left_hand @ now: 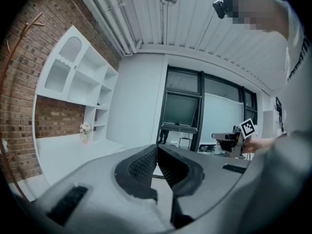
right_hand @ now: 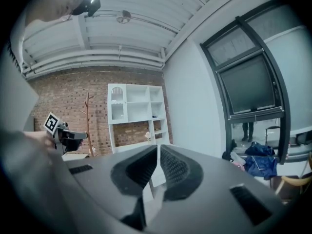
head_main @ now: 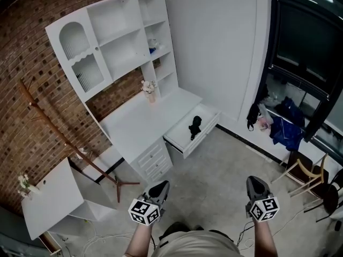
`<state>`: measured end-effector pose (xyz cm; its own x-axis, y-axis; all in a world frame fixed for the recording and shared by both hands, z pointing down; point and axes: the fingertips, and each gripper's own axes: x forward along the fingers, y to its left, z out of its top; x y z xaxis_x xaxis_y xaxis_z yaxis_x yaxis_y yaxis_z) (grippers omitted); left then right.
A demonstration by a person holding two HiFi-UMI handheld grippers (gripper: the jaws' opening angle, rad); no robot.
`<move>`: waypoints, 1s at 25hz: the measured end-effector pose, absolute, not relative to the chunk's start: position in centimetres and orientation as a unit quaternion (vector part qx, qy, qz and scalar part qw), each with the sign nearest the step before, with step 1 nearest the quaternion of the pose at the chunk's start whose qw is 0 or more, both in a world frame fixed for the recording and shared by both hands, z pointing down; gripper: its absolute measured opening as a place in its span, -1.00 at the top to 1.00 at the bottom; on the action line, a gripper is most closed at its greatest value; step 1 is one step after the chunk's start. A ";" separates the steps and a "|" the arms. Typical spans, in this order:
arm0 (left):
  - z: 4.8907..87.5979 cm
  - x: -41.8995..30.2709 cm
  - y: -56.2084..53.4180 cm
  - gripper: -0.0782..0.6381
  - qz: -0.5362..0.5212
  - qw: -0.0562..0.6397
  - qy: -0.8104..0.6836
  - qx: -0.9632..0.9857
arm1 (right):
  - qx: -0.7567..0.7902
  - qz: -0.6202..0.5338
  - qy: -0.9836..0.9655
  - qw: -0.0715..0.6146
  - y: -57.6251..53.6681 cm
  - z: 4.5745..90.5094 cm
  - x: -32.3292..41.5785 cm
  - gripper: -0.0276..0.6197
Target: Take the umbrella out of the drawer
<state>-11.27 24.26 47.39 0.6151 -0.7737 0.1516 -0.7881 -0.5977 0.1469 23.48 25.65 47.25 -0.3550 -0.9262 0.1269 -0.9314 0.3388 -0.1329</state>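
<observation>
A black folded umbrella (head_main: 194, 127) lies in the open top drawer (head_main: 181, 142) of a white desk (head_main: 136, 123), pulled out toward the concrete floor. Both grippers hover low in the head view, well short of the drawer and apart from it. My left gripper (head_main: 157, 193) is shut with nothing between its jaws; its own view shows the ribbed pads (left_hand: 146, 165) meeting at the tips. My right gripper (head_main: 255, 189) is shut and empty too, pads (right_hand: 171, 167) touching at the tips. The umbrella is hidden in both gripper views.
A white hutch with shelves (head_main: 115, 39) tops the desk against a brick wall. A wooden coat stand (head_main: 64, 138) and a small white table (head_main: 51, 199) stand at the left. Clothes and bags (head_main: 278, 127) lie by the window, with a wooden chair (head_main: 300, 170) at the right.
</observation>
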 end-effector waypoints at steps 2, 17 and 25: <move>47.5 -10.8 24.3 0.71 0.036 0.100 -0.436 0.893 | 0.565 0.091 -0.820 0.017 25.6 47.3 23.6 0.80; 48.3 -12.5 19.6 0.71 0.035 0.106 -0.433 0.894 | 0.573 0.088 -0.815 0.021 21.1 47.7 22.4 0.80; 48.6 -13.0 13.0 0.71 0.034 0.108 -0.407 0.907 | 0.581 0.085 -0.809 0.030 16.2 47.1 20.4 0.80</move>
<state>-13.00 12.99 48.56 0.6669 -0.7301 0.1489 -0.7446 -0.6460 0.1680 20.37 16.25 47.12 -0.3227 -0.9351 0.1463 -0.9451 0.3101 -0.1028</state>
